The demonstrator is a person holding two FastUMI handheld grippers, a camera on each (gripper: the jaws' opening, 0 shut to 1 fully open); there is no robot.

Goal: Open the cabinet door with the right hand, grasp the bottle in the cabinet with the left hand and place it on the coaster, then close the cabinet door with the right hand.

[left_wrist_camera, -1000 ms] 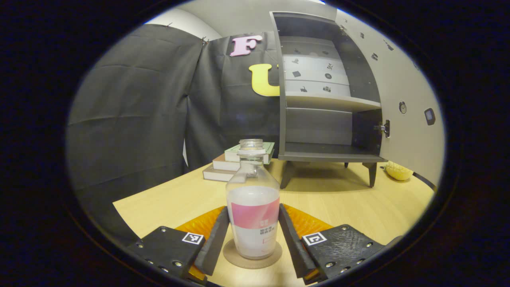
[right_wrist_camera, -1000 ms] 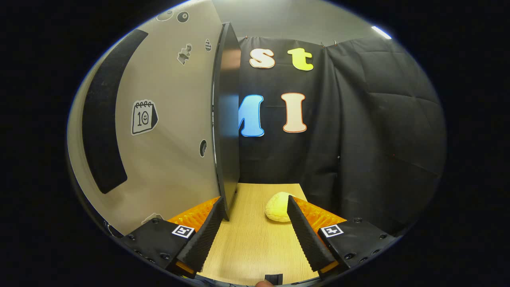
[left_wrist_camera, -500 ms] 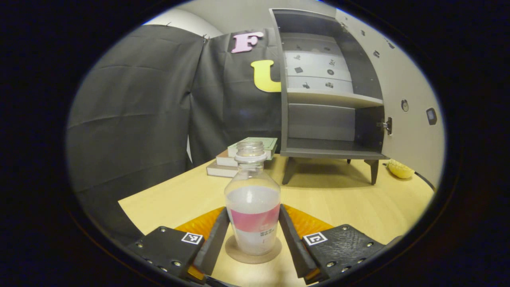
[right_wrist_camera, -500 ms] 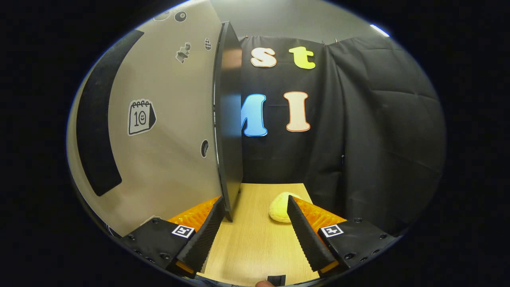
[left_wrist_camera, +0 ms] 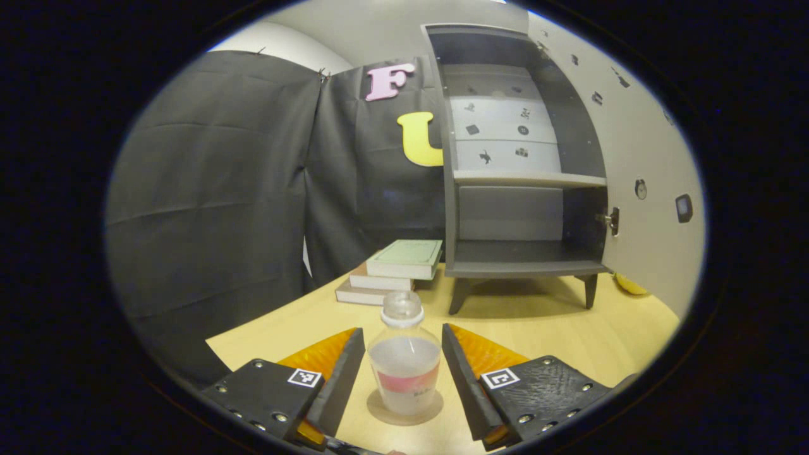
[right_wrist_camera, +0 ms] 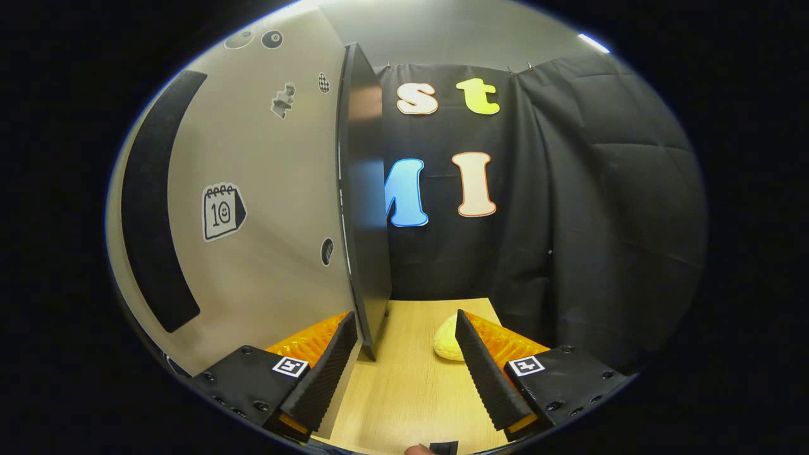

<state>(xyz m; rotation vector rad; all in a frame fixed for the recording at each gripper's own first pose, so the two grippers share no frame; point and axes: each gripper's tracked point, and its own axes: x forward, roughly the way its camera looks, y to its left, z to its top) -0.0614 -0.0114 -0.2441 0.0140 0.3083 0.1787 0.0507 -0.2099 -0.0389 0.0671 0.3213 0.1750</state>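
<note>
Since the bottle (left_wrist_camera: 404,366) is set on the coaster (left_wrist_camera: 404,409), both hand-held grippers, left (left_wrist_camera: 403,373) & right (right_wrist_camera: 404,366), are held apart, door (right_wrist_camera: 363,202) unclosed.

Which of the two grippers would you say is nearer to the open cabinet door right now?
Right. The right gripper has the cabinet door edge just ahead, by one finger. The left gripper straddles the bottle on the coaster, with the door across the table.

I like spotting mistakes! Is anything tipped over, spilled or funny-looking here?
Nothing spilled. The clear plastic bottle with a pink label stands upright on the round brown coaster. It has no cap, and the grey cabinet's pale door hangs open.
</note>
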